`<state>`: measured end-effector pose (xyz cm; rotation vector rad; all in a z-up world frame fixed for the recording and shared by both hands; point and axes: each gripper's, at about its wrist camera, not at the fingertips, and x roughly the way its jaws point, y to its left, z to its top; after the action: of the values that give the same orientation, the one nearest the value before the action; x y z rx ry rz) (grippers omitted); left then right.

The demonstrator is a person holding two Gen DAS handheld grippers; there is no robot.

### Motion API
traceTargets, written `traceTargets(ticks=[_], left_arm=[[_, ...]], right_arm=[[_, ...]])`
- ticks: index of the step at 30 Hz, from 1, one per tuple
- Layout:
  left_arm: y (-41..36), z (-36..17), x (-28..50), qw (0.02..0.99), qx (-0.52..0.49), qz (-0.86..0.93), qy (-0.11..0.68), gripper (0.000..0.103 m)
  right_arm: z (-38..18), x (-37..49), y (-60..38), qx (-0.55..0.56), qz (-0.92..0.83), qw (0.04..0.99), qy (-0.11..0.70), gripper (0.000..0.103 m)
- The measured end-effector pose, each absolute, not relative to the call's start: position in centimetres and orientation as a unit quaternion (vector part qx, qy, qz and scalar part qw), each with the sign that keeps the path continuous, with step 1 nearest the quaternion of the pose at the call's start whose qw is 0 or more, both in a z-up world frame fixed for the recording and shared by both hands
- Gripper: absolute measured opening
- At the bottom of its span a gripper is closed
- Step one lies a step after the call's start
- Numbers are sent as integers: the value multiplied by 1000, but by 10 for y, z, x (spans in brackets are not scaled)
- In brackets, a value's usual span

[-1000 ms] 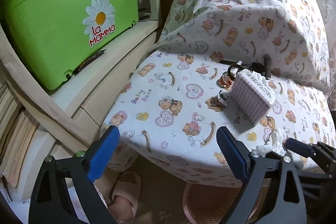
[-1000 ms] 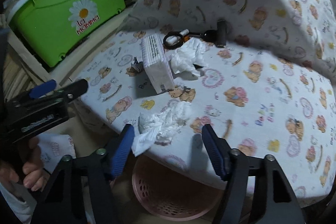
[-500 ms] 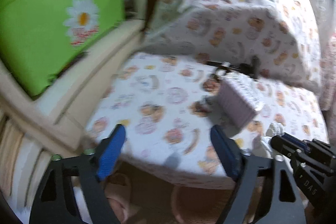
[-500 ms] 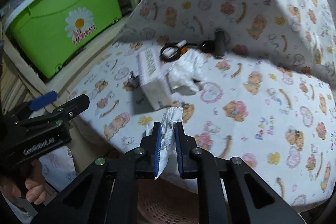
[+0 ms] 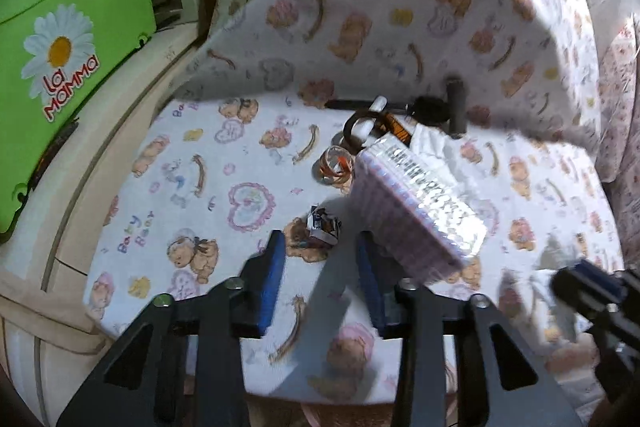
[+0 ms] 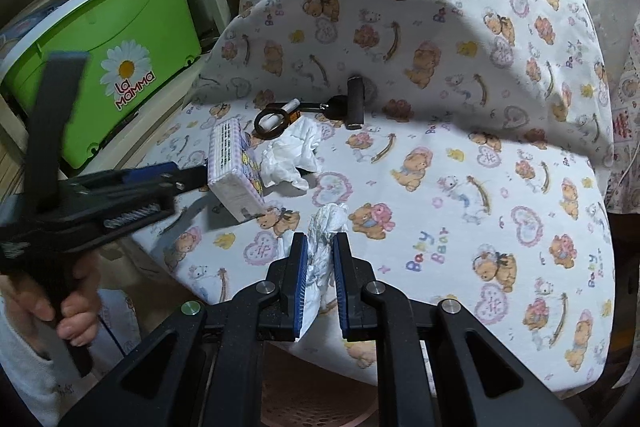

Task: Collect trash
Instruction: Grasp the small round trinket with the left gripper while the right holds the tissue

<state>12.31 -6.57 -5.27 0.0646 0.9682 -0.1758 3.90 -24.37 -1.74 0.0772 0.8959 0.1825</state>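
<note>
Tissue wad [image 6: 326, 243] pinched between blue pads of right gripper [image 6: 320, 247], at near edge of teddy-print cloth [image 6: 460, 147], above pink basket [image 6: 316, 399]. Left gripper [image 5: 322, 251] jaws closing, pads apart, small wrapper scrap [image 5: 323, 223] just beyond tips, not gripped. Tissue pack [image 5: 412, 211] right of scrap; 2nd crumpled tissue [image 6: 294, 157] farther back, near keys [image 6: 308, 111]. Green bin [image 6: 112, 67] far left.

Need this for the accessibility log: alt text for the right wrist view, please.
The right gripper pinches a crumpled white tissue between its blue-padded fingers above a teddy-bear-print cloth. Further back lie a lilac checked tissue pack, another crumpled white tissue and a green plastic storage box; the left gripper reaches in from the left.
</note>
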Motion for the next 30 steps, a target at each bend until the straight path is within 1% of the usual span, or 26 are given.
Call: traceTargets(ticks=[1, 2, 3, 5, 9, 13, 22, 30], left_arm=[[-66, -54, 125, 881, 31, -87, 463, 24], [-67, -55, 127, 883, 30, -84, 460, 14], [-67, -55, 129, 883, 30, -83, 461, 14], [-66, -53, 129, 880, 26, -82, 467, 13], [-57, -30, 117, 882, 3, -94, 462, 13], [-51, -15, 96, 889, 12, -92, 447, 13], [-51, -8, 52, 891, 17, -103, 441, 13], [-64, -1, 16, 887, 38, -121, 445, 14]], right_arm=[[-18, 39, -244, 34, 85, 897, 432, 14], [-18, 39, -245, 32, 81, 897, 433, 14], [-19, 39, -247, 33, 80, 897, 434, 14], [-18, 38, -250, 38, 78, 896, 435, 14], [-14, 34, -257, 39, 73, 899, 429, 14], [-9, 28, -259, 40, 75, 902, 423, 14], [1, 9, -255, 32, 76, 908, 411, 14], [11, -31, -240, 36, 98, 910, 402, 14]])
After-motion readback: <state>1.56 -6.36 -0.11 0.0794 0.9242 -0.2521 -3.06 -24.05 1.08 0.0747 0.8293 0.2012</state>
